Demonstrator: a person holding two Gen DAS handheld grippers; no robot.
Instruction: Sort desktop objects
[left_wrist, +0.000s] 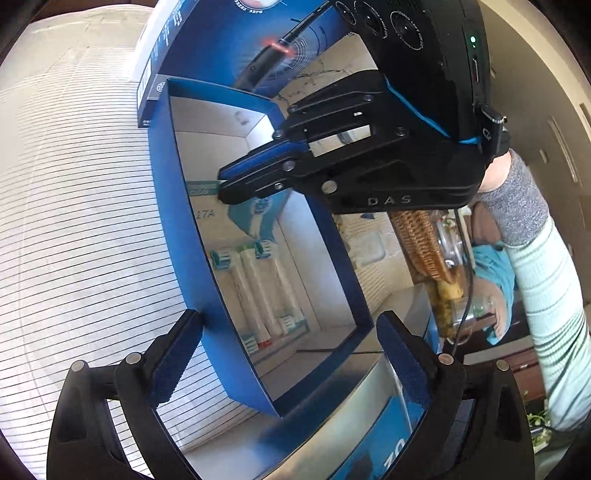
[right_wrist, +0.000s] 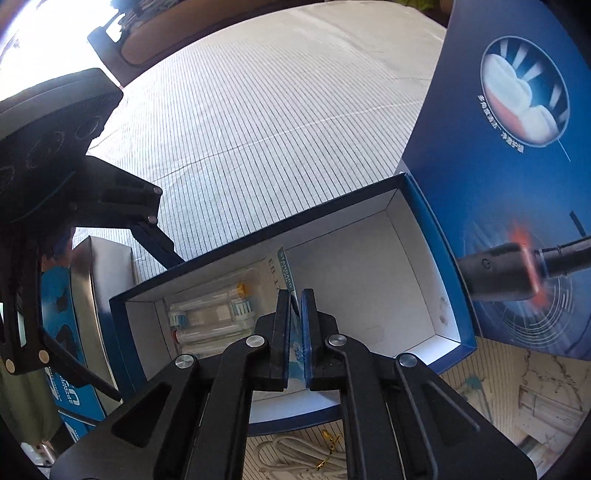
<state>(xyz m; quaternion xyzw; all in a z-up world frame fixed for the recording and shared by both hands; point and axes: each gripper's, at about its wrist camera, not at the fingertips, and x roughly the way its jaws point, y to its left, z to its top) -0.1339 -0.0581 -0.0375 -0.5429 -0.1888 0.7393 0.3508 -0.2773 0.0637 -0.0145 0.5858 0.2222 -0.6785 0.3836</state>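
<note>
- The brush-head pack (left_wrist: 255, 295) lies inside the open blue box (left_wrist: 162, 206), which sits on the striped cloth of the counter (left_wrist: 74, 221); seen from the left wrist, its printed card end is pinched by the right claw (left_wrist: 225, 188), which reaches down into the box from above.
- In the same view the left claw (left_wrist: 291, 365) is spread wide and holds nothing; one pad is outside the box's near wall, the other close to the opposite corner, so it seems placed to steady the box.
- From the right wrist, the right claw (right_wrist: 294, 332) is pressed together on the card edge of the brush-head pack (right_wrist: 284, 273), while the blister end with the heads rests on the box floor, toward the left end wall.
- The box lid (right_wrist: 517, 184) stands open at the right, and a second box (right_wrist: 88, 295) lies just beside the left end.
- To do this well, I judge the pack should lie flat before the grip is let go, clear of the walls, and the left claw should not nudge the box.
</note>
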